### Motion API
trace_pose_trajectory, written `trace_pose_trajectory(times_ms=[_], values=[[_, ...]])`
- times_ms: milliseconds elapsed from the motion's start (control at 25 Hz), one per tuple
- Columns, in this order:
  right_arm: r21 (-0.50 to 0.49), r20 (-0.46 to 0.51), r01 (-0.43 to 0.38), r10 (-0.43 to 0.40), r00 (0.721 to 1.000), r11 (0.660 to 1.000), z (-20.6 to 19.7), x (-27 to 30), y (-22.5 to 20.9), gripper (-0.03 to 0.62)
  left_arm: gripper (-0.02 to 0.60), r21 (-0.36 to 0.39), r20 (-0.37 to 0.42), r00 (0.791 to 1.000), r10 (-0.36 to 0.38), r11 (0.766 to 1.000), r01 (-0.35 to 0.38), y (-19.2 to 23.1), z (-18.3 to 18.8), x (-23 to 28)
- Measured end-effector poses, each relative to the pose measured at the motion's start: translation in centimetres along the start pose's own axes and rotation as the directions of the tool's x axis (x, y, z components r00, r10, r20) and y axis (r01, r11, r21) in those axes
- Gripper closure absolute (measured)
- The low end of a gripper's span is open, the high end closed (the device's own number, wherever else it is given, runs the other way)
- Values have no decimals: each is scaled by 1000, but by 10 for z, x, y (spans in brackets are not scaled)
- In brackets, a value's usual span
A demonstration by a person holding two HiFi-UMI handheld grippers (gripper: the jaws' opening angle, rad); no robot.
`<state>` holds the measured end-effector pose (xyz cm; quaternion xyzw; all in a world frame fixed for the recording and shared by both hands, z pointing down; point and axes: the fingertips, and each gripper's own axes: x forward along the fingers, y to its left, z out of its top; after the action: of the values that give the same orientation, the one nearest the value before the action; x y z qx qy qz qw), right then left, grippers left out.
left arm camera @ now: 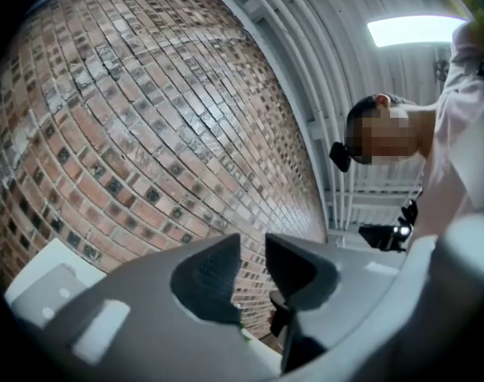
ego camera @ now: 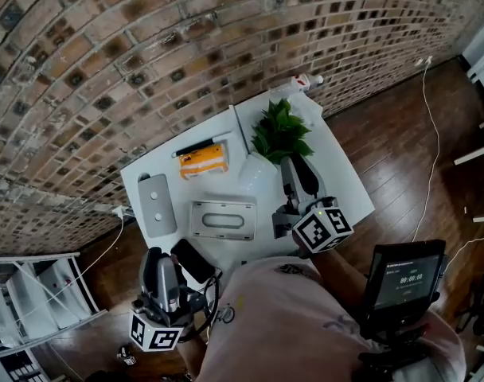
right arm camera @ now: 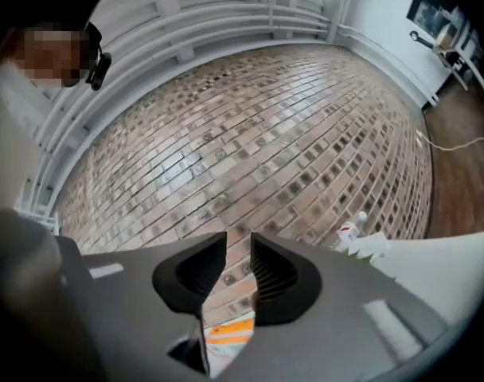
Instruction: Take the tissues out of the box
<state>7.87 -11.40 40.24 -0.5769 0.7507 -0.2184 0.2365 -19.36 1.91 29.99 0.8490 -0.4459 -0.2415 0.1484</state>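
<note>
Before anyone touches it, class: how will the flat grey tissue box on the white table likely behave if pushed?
The grey tissue box lies low and flat, so it will probably slide, not tip. Its straight edges suggest a stiff shell. The smooth white table likely offers little grip.

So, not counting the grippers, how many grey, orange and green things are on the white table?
Grey: 2 (slotted box, flat panel)
Orange: 1 (pack)
Green: 1 (potted plant)
Total: 4
</note>
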Motion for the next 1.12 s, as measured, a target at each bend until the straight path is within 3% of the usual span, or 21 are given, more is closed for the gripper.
trace_pose_trajectory(times_ms=[160,400,480,520,560,600,640,680,720,760,840,960,1040,1120], values=[[-125,-47,-24,18,999,992,-4,-1,3,497,482,-7,-4,1000,9,1000,-9,2,-2,-1],[-228,-121,-93,67,990,969,-18,1,12,497,482,16,-36,999,13,1000,-13,0,-9,3],[-303,-191,-183,129,973,935,-30,4,22,497,482,24,-59,998,13,1000,-12,0,-13,4],[-355,-271,-285,194,943,890,-44,5,32,496,482,23,-68,998,11,1000,-9,0,-14,6],[-406,-388,-421,265,883,811,-63,6,46,496,482,20,-75,997,6,1000,-4,0,-16,7],[-449,-520,-562,309,797,694,-87,6,59,449,482,14,-79,997,0,1000,1,-1,-17,8],[-487,-635,-674,305,710,556,-111,8,66,382,482,10,-82,997,-3,1000,4,-1,-18,9],[-517,-716,-744,263,646,423,-132,11,68,336,482,8,-85,996,-3,1000,4,-1,-18,8],[-533,-765,-784,213,607,319,-149,18,65,321,482,8,-89,996,1,1000,0,0,-18,8],[-534,-796,-808,174,580,250,-163,25,62,321,482,9,-91,996,8,1000,-8,1,-19,6],[-486,-855,-857,114,507,170,-188,41,52,321,482,7,-92,996,22,1000,-22,3,-19,0],[-358,-933,-928,-7,359,101,-227,68,30,282,482,21,-109,994,23,1000,-21,1,-22,-12],[-307,-950,-949,-86,301,67,-249,90,20,249,482,52,-135,989,57,997,-50,6,-26,-22],[-269,-953,-962,-150,261,35,-269,106,15,226,482,63,-149,982,114,992,-106,16,-30,-34]])
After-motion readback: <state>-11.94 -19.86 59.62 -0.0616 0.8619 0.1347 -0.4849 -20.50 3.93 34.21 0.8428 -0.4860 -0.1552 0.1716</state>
